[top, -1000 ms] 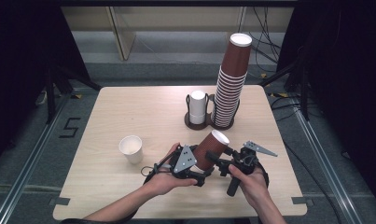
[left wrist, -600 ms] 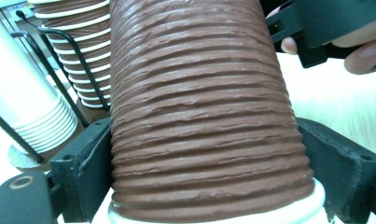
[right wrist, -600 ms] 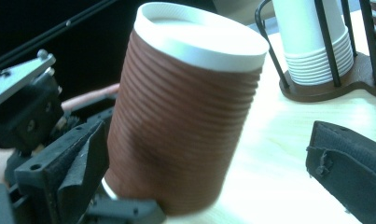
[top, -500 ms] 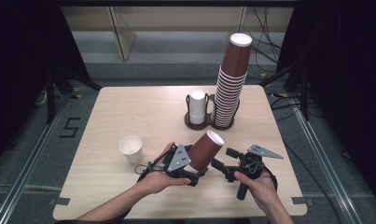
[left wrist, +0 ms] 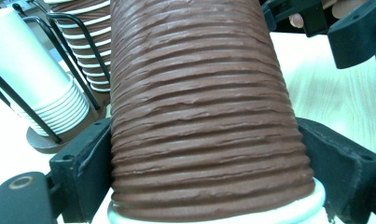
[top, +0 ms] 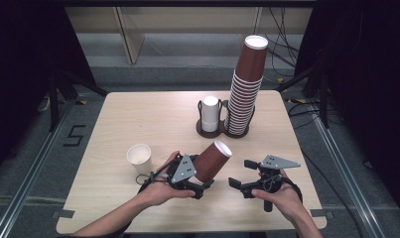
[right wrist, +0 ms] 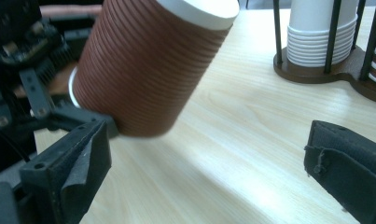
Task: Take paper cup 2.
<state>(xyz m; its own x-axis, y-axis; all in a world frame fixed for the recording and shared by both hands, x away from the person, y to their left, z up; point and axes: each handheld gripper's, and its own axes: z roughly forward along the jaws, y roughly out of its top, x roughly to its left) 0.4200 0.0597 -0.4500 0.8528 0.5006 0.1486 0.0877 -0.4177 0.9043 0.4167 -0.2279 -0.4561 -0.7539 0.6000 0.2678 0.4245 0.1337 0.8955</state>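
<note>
Worktop (top: 138, 119) of pale wood spans the high view, and everything below sits on or above it.

At one o'clock from its centre rises the tall stack of brown ribbed cups (top: 245, 87), white-rimmed at the top and leaning slightly, its foot inside a black wire holder (top: 222, 130) on a dark double base. In the holder's other ring, just beside the tall stack at its nine o'clock, stands a short stack of white cups (top: 210, 113); the left gripper view shows the same white stack (left wrist: 34, 88) behind the wire bars.

At six o'clock from the worktop's centre, a single brown ribbed cup (top: 211, 159) is held off the wood, tilted, its closed end pointing toward one o'clock and its white rim down at the left gripper (top: 196, 179). That gripper is clamped on the cup near the rim: in the left gripper view both black jaws press the ribbed wall (left wrist: 209, 121) from either side.

The right gripper (top: 242, 176) lies at three o'clock from the held cup, near it but apart, its jaws wide and bare. In the right gripper view the cup (right wrist: 148, 65) hangs beyond the spread jaws, clear of both.

A lone white cup (top: 139, 158) stands upright at nine o'clock from the left hand (top: 160, 186), mouth up, just beside a trailing cable.
</note>
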